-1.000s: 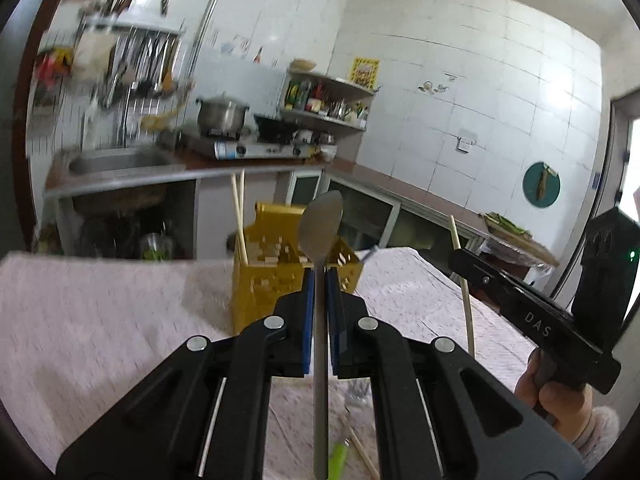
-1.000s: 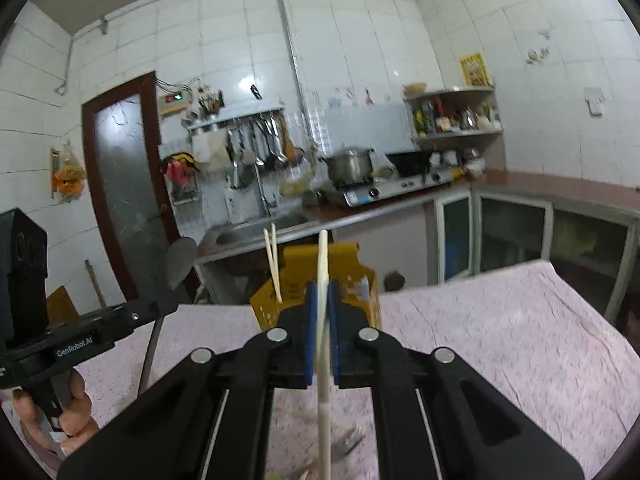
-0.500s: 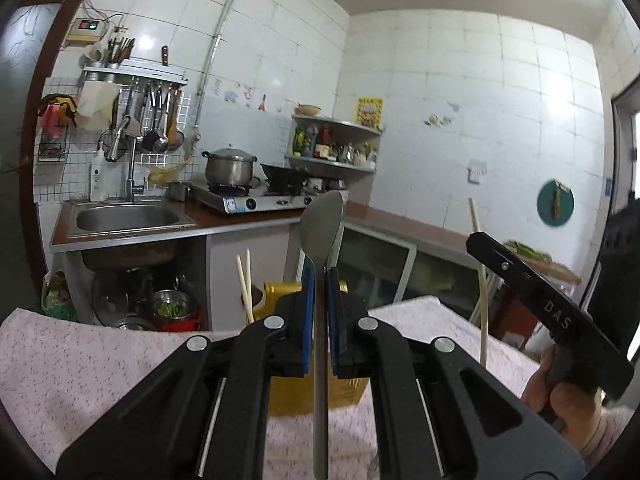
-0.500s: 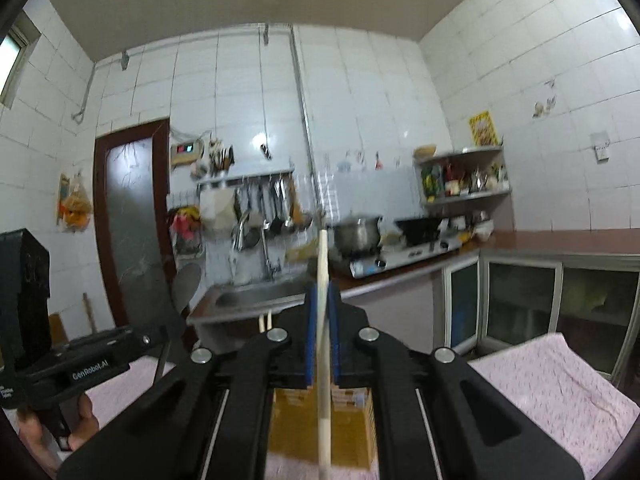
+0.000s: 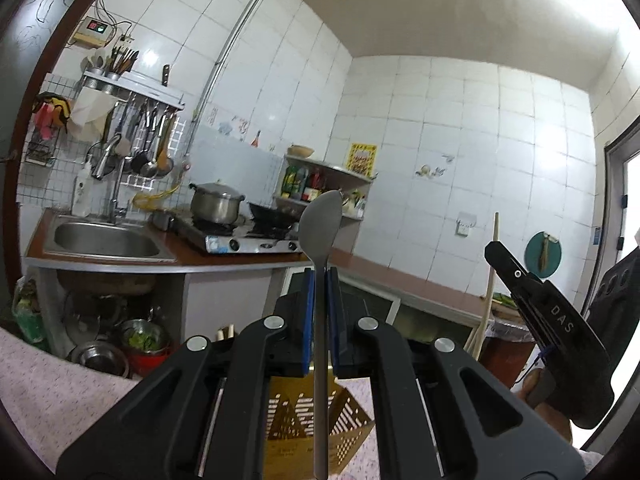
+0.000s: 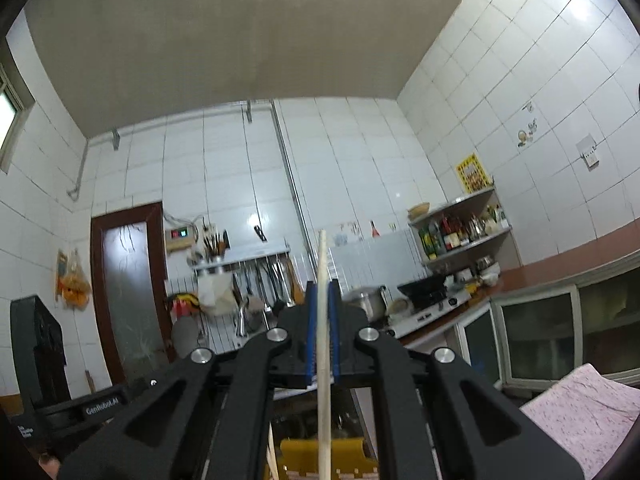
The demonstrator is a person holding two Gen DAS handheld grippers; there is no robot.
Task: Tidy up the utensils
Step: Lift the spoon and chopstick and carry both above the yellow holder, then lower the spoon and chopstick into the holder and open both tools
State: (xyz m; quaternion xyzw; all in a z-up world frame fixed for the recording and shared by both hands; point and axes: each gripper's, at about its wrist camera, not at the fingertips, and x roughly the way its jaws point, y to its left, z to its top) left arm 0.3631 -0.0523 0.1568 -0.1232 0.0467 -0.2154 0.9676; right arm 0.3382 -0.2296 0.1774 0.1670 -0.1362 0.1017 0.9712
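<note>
My left gripper (image 5: 320, 276) is shut on a metal spoon (image 5: 320, 224), held upright with its bowl up, above the yellow slotted utensil basket (image 5: 316, 420). My right gripper (image 6: 321, 292) is shut on a wooden chopstick (image 6: 323, 360), also upright, above the same yellow basket (image 6: 324, 456). The right gripper (image 5: 500, 252) with its chopstick (image 5: 492, 272) shows at the right of the left wrist view. The left gripper body (image 6: 100, 400) and the spoon bowl (image 6: 186, 340) show at the left of the right wrist view. Other chopstick tips (image 5: 225, 332) stick out of the basket.
The basket stands on a table with a pink speckled cloth (image 5: 52, 392), which also shows in the right wrist view (image 6: 580, 412). Beyond are a sink (image 5: 104, 240), a stove with a pot (image 5: 216, 204), a corner shelf (image 5: 324, 176) and low cabinets (image 6: 560, 332).
Both grippers have tilted up and risen with their utensils. The basket has dropped to the bottom of both views, and the loose utensils on the cloth are out of view.
</note>
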